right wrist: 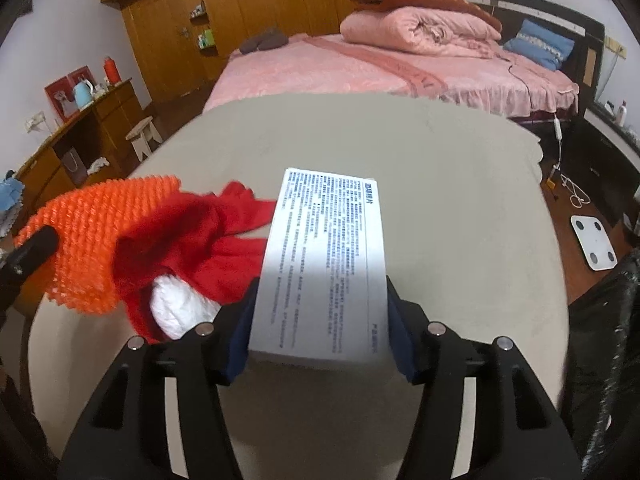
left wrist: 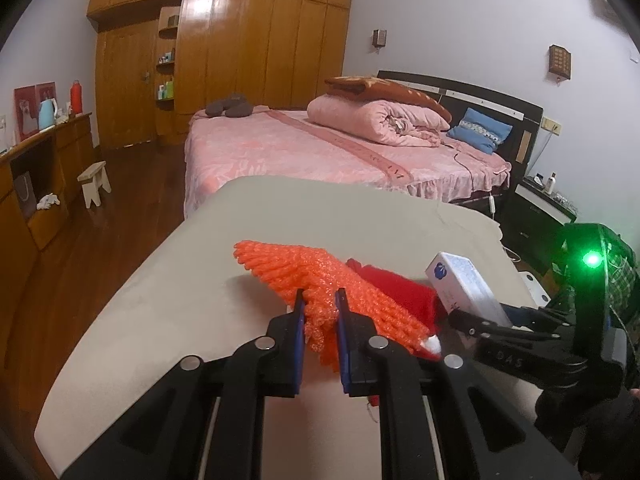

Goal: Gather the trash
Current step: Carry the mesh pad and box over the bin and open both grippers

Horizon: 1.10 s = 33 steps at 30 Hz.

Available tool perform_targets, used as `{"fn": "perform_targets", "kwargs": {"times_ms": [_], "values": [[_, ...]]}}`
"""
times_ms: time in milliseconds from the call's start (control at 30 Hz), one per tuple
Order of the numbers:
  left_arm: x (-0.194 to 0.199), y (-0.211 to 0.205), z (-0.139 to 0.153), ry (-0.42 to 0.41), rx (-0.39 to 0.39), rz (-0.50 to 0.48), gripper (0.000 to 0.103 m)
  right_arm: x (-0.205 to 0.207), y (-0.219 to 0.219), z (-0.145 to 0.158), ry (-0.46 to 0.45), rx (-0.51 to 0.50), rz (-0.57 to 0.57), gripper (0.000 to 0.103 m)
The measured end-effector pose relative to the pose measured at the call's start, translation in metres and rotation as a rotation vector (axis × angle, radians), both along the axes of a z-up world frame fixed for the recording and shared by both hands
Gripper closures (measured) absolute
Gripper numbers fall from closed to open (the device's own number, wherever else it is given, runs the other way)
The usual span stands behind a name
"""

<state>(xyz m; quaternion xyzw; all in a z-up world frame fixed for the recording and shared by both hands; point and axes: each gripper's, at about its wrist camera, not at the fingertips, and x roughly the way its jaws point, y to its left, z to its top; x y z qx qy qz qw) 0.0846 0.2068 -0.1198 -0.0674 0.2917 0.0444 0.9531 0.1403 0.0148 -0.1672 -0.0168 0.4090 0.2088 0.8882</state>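
Beige worktop (right wrist: 440, 200): left claw (left wrist: 320, 300) is pinching orange netting (left wrist: 296, 268); right claw (right wrist: 320, 300) is clamping a box (right wrist: 324, 264) whose smooth sides risk slipping toward 6 o'clock.

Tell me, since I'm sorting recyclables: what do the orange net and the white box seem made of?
Orange net: likely foam plastic mesh, matte with slight sheen; open woven strands bunch between the left gripper's fingers.
White box: probably thin cardboard, smooth printed surface, crisp flat edges, in the right gripper.
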Motion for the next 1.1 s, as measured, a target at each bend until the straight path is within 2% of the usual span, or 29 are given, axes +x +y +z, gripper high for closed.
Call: {"fn": "perform_targets", "kwargs": {"times_ms": [267, 633, 1100], "values": [[-0.005, -0.020, 0.021, -0.051, 0.005, -0.037, 0.089, -0.013, -0.026, 0.040, -0.066, 0.044, -0.009, 0.048], [-0.008, -0.066, 0.048, -0.100, 0.012, -0.126, 0.089, -0.035, -0.067, 0.078, -0.128, 0.059, -0.049, 0.047], [0.002, -0.155, 0.052, -0.095, 0.009, -0.298, 0.089, -0.058, -0.161, 0.080, -0.138, 0.028, -0.199, 0.047]]}}
